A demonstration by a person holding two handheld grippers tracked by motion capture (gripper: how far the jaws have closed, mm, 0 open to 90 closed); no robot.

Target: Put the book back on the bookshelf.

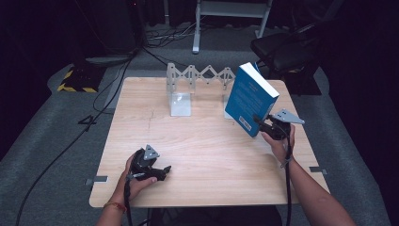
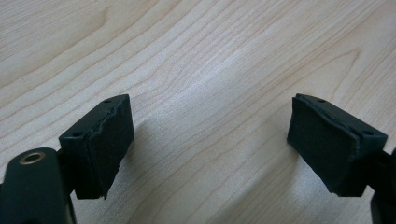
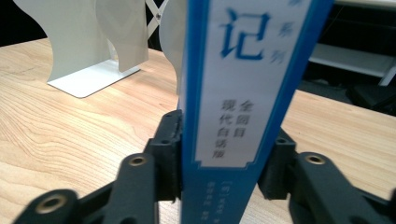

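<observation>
Bookend rack [image 1: 197, 77] blocks far edge; table [image 1: 207, 150] centre open.
</observation>
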